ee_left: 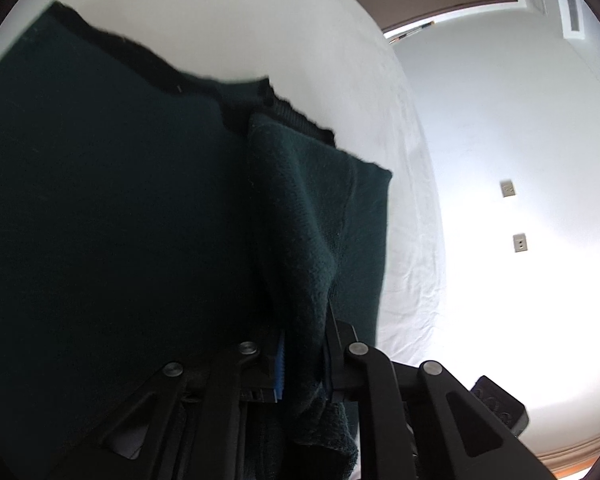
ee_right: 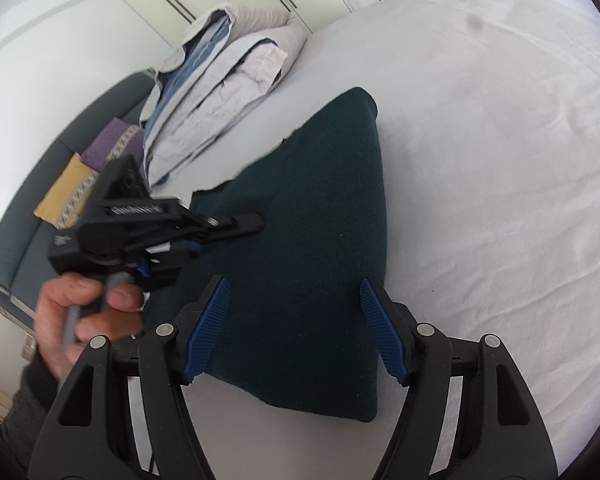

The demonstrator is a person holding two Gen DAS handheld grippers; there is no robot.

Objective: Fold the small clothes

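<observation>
A dark green knit garment [ee_right: 316, 248] lies partly folded on the white bed sheet [ee_right: 500, 200]. In the left wrist view the garment [ee_left: 100, 220] fills the left side, and my left gripper [ee_left: 304, 344] is shut on a bunched fold of it, lifting that edge. The left gripper also shows in the right wrist view [ee_right: 236, 226], held by a hand over the garment's left part. My right gripper [ee_right: 294, 292] is open, its blue pads [ee_right: 208, 328] spread on either side above the garment's near end, holding nothing.
A folded pale duvet [ee_right: 220, 80] lies at the far side of the bed. A dark sofa [ee_right: 32, 208] with yellow and purple cushions stands to the left. White wardrobe doors are behind. A white wall with outlets [ee_left: 520, 242] is on the right.
</observation>
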